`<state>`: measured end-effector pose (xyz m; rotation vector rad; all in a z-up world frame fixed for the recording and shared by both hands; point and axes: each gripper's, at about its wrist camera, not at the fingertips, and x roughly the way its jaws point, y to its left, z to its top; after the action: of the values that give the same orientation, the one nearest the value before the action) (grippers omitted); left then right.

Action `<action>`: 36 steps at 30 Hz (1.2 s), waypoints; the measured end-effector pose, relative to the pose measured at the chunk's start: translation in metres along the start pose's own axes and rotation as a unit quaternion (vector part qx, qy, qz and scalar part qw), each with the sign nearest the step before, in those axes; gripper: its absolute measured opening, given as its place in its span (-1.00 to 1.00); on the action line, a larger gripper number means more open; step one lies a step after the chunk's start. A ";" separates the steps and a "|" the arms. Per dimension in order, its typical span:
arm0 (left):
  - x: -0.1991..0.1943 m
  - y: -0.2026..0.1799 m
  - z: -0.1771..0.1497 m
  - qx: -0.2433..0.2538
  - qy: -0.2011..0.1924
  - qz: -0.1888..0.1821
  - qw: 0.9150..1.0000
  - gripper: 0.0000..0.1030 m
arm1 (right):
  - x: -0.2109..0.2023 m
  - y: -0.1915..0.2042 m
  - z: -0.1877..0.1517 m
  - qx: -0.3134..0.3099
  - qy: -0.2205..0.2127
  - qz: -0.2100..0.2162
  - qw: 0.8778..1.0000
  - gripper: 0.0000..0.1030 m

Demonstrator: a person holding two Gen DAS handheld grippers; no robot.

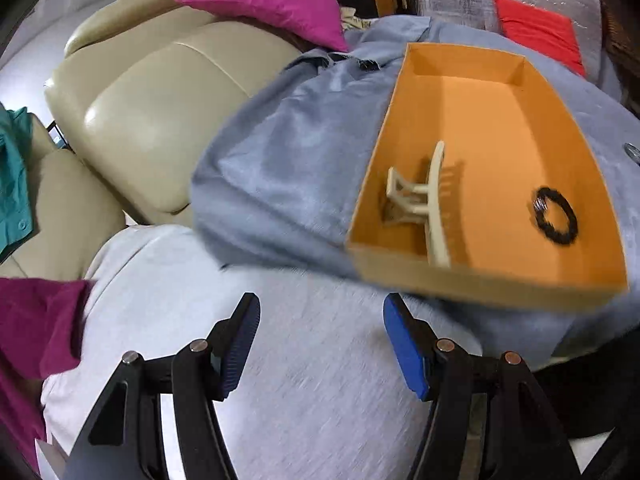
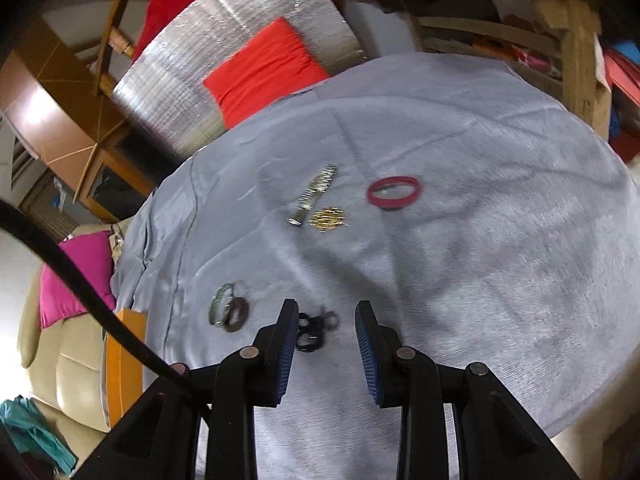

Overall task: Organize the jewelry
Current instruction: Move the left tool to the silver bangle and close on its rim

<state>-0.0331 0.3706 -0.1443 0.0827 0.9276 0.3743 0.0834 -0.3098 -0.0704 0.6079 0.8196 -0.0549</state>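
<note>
An orange box [image 1: 400, 128] lies on grey-blue cloth in the left wrist view. In it are a cream hair claw [image 1: 424, 200] and a black beaded bracelet [image 1: 556, 216]. My left gripper [image 1: 322, 344] is open and empty, near the box's front left corner. In the right wrist view my right gripper [image 2: 326, 344] is open, with small black rings [image 2: 310, 330] on the cloth just beyond its left finger. Further off lie a silver and brown bangle pair [image 2: 228, 308], a silver watch band [image 2: 314, 194], a gold brooch [image 2: 328, 218] and a red bangle [image 2: 394, 192].
A beige leather sofa [image 1: 152, 112] with a magenta cushion [image 1: 268, 4] stands left of the cloth. A red cushion [image 2: 264, 68] leans on silver foil padding [image 2: 224, 40] behind. The box's orange edge [image 2: 124, 360] shows at the cloth's left. A black cable [image 2: 80, 280] crosses the left side.
</note>
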 end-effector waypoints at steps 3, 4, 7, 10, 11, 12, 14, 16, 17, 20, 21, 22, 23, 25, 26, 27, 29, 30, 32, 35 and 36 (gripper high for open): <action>0.006 -0.013 0.020 0.006 -0.004 0.035 0.999 0.25 | 0.002 -0.019 0.001 0.015 0.002 -0.001 1.000 -0.36; 0.008 -0.015 0.026 0.008 -0.005 0.046 0.999 0.25 | 0.001 -0.025 0.003 0.017 0.003 -0.002 1.000 -0.36; 0.017 -0.016 0.044 0.003 0.001 0.061 0.998 0.22 | -0.002 -0.041 0.011 0.022 -0.002 -0.004 1.000 -0.36; 0.025 -0.026 0.060 0.020 0.002 0.087 0.996 0.22 | -0.002 -0.059 0.020 0.034 -0.002 -0.002 0.999 -0.36; 0.028 -0.029 0.064 0.026 0.002 0.094 0.995 0.22 | -0.002 -0.064 0.023 0.037 -0.002 -0.001 0.999 -0.36; 0.030 -0.030 0.067 0.031 0.003 0.099 0.995 0.22 | -0.001 -0.069 0.026 0.041 -0.002 0.001 0.999 -0.36; 0.034 -0.030 0.071 0.045 0.022 0.105 0.993 0.25 | 0.000 -0.079 0.036 0.042 0.000 0.008 0.999 -0.38; 0.031 -0.024 0.069 0.035 0.046 0.112 0.992 0.25 | 0.003 -0.091 0.047 0.050 0.005 0.021 0.999 -0.38; 0.024 -0.021 0.065 0.032 0.051 0.120 0.991 0.25 | 0.005 -0.095 0.051 0.055 0.007 0.028 0.998 -0.37; -0.004 -0.026 0.056 0.038 0.041 0.156 0.986 0.25 | 0.017 -0.098 0.067 0.049 0.016 0.041 0.998 -0.37; -0.019 -0.033 0.057 0.041 0.025 0.159 0.986 0.25 | 0.021 -0.096 0.071 0.046 0.019 0.043 0.998 -0.36; -0.032 -0.041 0.061 0.044 0.011 0.157 0.987 0.25 | 0.028 -0.093 0.078 0.045 0.024 0.051 0.997 -0.35; -0.047 -0.054 0.067 0.049 -0.006 0.152 0.987 0.25 | 0.034 -0.092 0.083 0.049 0.025 0.054 0.997 -0.35; -0.074 -0.087 0.086 0.064 -0.045 0.120 0.990 0.27 | 0.049 -0.087 0.093 0.063 0.032 0.055 0.996 -0.35; -0.088 -0.110 0.098 0.076 -0.069 0.093 0.990 0.30 | 0.056 -0.084 0.095 0.067 0.038 0.055 0.995 -0.35; -0.098 -0.135 0.109 0.090 -0.090 0.062 0.990 0.40 | 0.062 -0.083 0.098 0.076 0.044 0.055 0.995 -0.35; -0.108 -0.190 0.129 0.121 -0.112 0.000 0.986 0.56 | 0.074 -0.082 0.100 0.105 0.058 0.067 0.991 -0.35; -0.108 -0.216 0.137 0.134 -0.118 -0.026 0.984 0.56 | 0.077 -0.080 0.101 0.115 0.063 0.078 0.988 -0.35; -0.101 -0.270 0.149 0.156 -0.115 -0.080 0.978 0.56 | 0.082 -0.076 0.100 0.124 0.075 0.099 0.985 -0.35; -0.079 -0.351 0.155 0.178 -0.089 -0.162 0.966 0.56 | 0.089 -0.070 0.096 0.128 0.084 0.106 0.982 -0.35; -0.074 -0.370 0.155 0.181 -0.080 -0.182 0.963 0.56 | 0.091 -0.068 0.095 0.129 0.087 0.106 0.982 -0.35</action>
<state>0.1534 0.0137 -0.0793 0.2689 0.8206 -0.1442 0.1912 -0.4000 -0.1177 0.9513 0.9196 0.0886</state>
